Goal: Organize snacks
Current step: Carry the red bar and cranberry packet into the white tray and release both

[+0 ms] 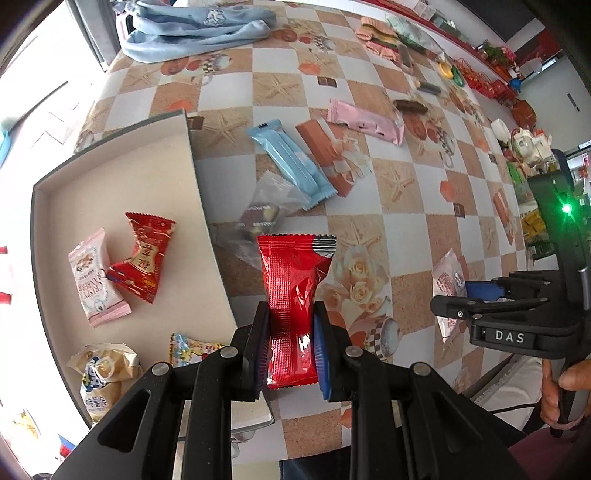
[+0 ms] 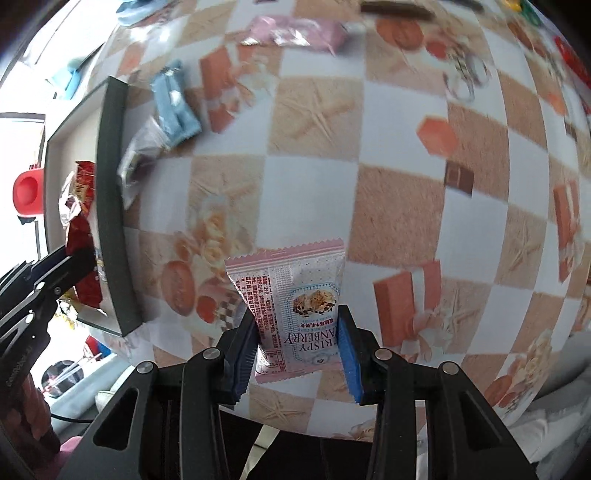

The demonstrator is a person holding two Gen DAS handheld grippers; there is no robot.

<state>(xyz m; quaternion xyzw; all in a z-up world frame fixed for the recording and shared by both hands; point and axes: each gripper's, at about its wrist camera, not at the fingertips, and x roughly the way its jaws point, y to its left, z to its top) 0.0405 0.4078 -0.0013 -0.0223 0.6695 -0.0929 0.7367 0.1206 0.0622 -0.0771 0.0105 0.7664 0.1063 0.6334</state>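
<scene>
The left gripper [image 1: 291, 332] has its jaws closed on a red packet [image 1: 293, 295], pinching it at its lower half so the crimped top sticks out ahead of the fingers. The packet hangs over the table [image 1: 406, 236], just beside the right wall of the box [image 1: 199, 192], not yet inside it.

The right gripper [image 2: 297, 349] has its jaws clamped on a pink-and-white cranberry packet [image 2: 295, 302], held by its sides with the print upside down. It is above the checkered table near the front edge, well to the right of the box [image 2: 110, 206].

The box is a shallow grey tray with a pale floor, lying at the table's left side. In it lie a second pink cranberry packet [image 1: 96, 280], touching a red sweet packet [image 1: 142, 258] beside it, a beige packet [image 1: 103, 376] near the front wall, and a colourful packet [image 1: 192, 349] partly hidden behind the left gripper.

Outside the box, on the table, a clear wrapper with a dark sweet [image 1: 264, 210] lies close to the box's right wall. Just beyond it is a blue packet [image 1: 291, 162], and farther toward the back a pink packet [image 1: 365, 120] and a brown bar [image 1: 410, 106]. A blue cloth [image 1: 199, 26] is heaped at the back left corner.
</scene>
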